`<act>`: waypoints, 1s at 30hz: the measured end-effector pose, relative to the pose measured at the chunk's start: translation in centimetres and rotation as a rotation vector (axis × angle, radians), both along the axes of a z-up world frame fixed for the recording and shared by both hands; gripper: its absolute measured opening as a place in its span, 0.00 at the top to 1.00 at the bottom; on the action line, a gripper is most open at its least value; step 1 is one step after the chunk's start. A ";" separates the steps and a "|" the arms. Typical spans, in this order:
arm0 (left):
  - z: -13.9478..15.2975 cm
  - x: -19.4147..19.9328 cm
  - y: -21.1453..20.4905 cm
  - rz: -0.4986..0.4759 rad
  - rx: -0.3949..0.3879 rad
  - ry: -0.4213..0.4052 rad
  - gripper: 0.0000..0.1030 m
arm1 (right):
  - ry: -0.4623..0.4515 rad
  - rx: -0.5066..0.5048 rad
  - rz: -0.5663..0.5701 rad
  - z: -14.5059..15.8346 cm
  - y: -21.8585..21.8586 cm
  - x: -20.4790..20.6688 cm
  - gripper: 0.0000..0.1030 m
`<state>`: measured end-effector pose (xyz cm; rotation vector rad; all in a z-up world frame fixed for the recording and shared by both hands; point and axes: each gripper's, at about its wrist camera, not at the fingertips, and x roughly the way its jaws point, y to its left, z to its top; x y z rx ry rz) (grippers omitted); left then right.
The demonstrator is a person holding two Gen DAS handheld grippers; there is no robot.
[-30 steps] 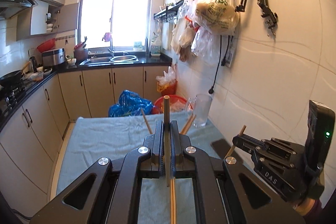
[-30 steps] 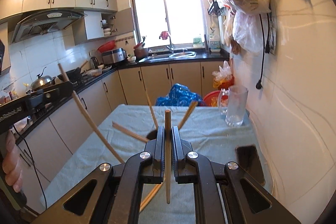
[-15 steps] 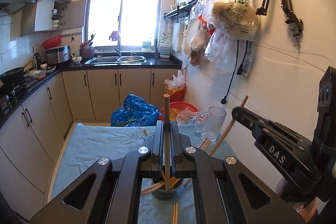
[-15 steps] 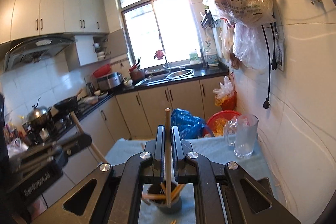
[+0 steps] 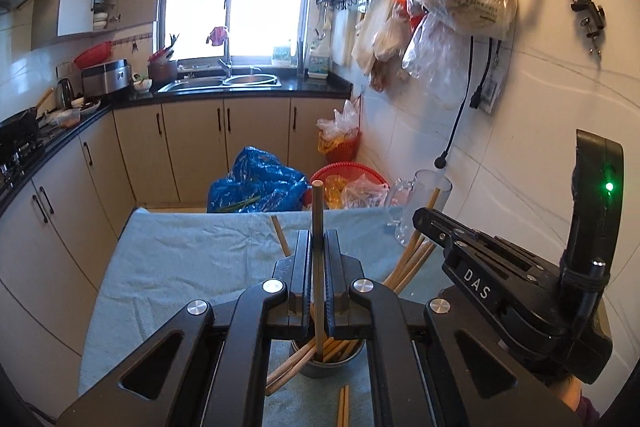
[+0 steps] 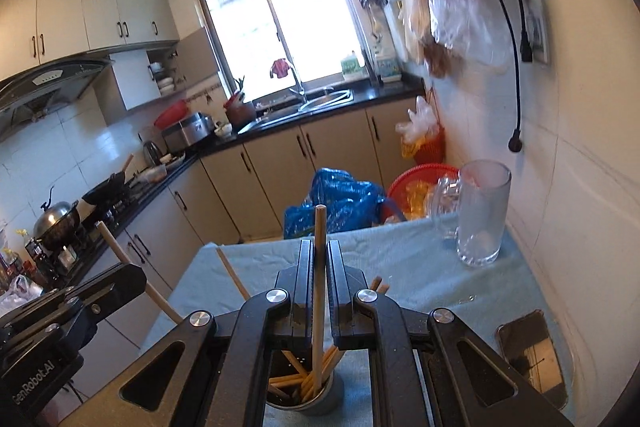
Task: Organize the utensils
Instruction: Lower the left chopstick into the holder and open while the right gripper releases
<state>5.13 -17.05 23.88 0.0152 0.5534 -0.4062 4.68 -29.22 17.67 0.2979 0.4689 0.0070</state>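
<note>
right wrist view: metal cup (image 6: 316,401) full of chopsticks (image 6: 298,379)

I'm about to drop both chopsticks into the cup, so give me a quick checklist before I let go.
1. Left gripper shut on its chopstick: ok.
2. Right gripper shut on its chopstick: ok.
3. Both lower tips over the metal cup: ok in each wrist view.
4. Room in the cup: cannot tell; several chopsticks already cross inside.
5. Glass mug clear of both grippers: ok.
6. Loose chopsticks on the cloth still to collect: not ok.
</note>
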 end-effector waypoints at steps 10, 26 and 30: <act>-1.8 0.2 -0.1 0.003 0.040 0.018 0.95 | 0.033 0.014 0.021 -1.5 0.1 0.2 0.93; -4.8 1.0 0.0 0.026 0.121 0.081 0.94 | 0.087 0.007 0.057 -3.1 0.8 1.0 0.93; -4.9 0.9 0.0 0.031 0.123 0.076 0.94 | 0.095 0.005 0.058 -3.4 0.9 1.0 0.93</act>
